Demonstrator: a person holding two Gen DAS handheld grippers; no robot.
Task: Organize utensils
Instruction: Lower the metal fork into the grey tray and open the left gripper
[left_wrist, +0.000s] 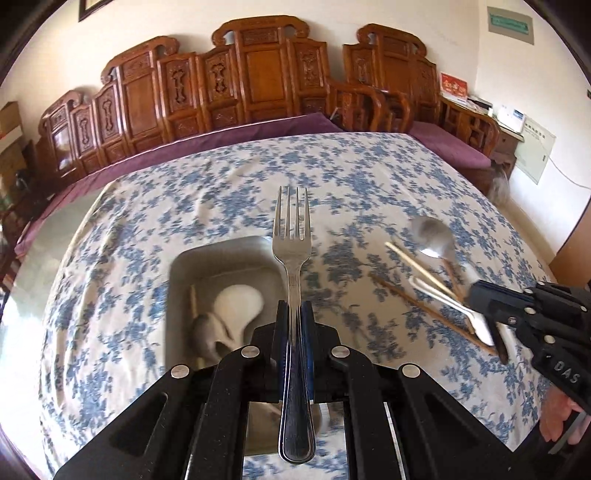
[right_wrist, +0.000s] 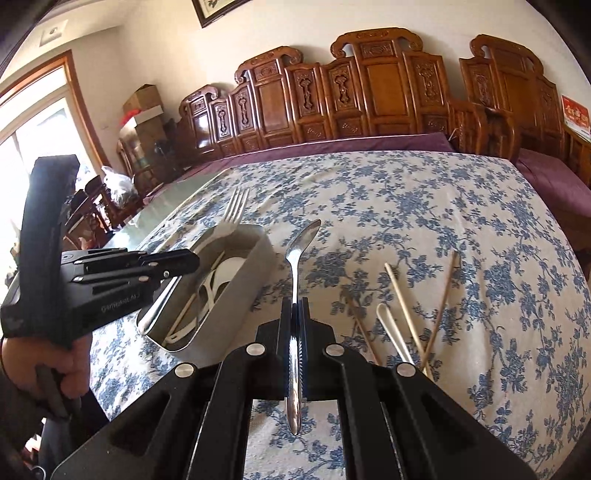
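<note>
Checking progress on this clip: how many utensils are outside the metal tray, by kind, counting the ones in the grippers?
Metal fork, in the left gripper: 1
Metal spoon, in the right gripper: 1
Chopsticks on the cloth: 3
White plastic utensil on the cloth: 1
Total: 6

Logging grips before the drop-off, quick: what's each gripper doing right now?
Left gripper: closed on a metal fork.
Right gripper: closed on a metal spoon.
</note>
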